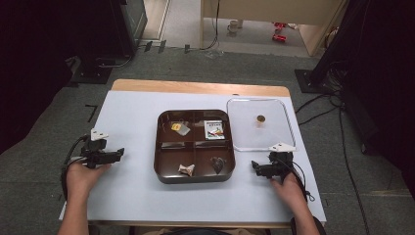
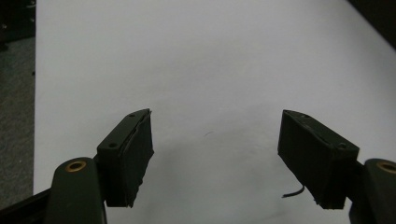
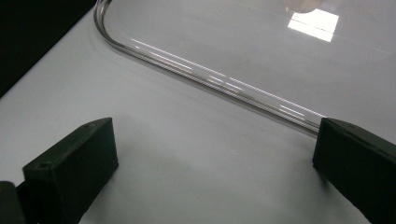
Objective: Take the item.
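The clear, rounded-square plastic lid (image 1: pixel 261 125) lies flat on the white desk (image 1: pixel 132 186), just ahead of the right tongs (image 1: pixel 255 166), its rim (image 3: pixel 210 77) passing close beyond their tips. Between the two tongs sits the dark brown four-compartment plastic tray (image 1: pixel 195 145), uncovered, with small wrapped items in its sections. The right tongs are spread wide and hold nothing; the left tongs (image 1: pixel 117 154), well off to the tray's far side, are spread too and empty. Judging by this, covering the tray has not begun: grasping, lifting and seating the lid all remain.
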`<action>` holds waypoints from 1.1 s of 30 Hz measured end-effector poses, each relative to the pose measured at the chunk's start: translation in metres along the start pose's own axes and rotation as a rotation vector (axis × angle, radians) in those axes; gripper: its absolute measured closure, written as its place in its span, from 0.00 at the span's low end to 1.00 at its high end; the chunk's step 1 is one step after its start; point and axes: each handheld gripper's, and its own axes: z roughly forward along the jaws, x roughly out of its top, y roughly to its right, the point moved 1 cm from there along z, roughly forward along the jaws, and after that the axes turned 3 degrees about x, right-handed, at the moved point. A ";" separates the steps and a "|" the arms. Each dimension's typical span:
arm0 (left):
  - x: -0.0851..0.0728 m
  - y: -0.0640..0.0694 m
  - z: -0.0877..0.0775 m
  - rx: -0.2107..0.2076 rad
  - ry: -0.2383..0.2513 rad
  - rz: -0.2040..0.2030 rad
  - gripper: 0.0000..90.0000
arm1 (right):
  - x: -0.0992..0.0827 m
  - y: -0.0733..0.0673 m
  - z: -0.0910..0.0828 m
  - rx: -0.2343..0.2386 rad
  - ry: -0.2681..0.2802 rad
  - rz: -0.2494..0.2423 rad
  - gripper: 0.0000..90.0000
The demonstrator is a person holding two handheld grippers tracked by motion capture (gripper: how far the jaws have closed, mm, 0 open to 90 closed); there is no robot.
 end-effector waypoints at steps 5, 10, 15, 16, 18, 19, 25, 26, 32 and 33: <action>0.007 0.008 -0.004 -0.035 0.013 0.029 0.36 | 0.000 0.000 0.000 0.000 0.000 0.000 0.00; 0.014 0.018 -0.011 -0.065 0.040 0.060 0.44 | 0.000 0.000 0.000 0.000 0.000 0.000 0.00; 0.021 0.027 -0.019 -0.107 0.082 0.081 0.48 | 0.000 0.000 0.000 0.000 0.000 0.000 0.00; 0.022 0.029 -0.019 -0.114 0.075 0.075 0.49 | 0.000 0.000 0.000 0.000 0.000 -0.001 0.00; 0.025 0.033 -0.020 -0.126 0.068 0.079 0.52 | 0.000 0.000 0.000 -0.001 0.000 0.000 0.00; 0.026 0.034 -0.021 -0.129 0.071 0.081 0.53 | 0.000 0.000 0.000 0.000 0.000 0.000 0.00; 0.029 0.043 -0.024 -0.157 0.101 0.109 0.61 | 0.000 0.000 0.000 0.000 0.000 0.000 0.00; 0.029 0.044 -0.025 -0.160 0.116 0.130 0.61 | 0.000 0.000 0.000 -0.001 0.000 0.000 0.00; 0.036 0.052 -0.028 -0.190 0.118 0.126 0.59 | 0.000 0.000 0.000 0.000 0.000 0.000 0.00; 0.037 0.054 -0.029 -0.196 0.118 0.132 0.59 | 0.000 0.000 0.000 0.000 0.000 0.000 0.00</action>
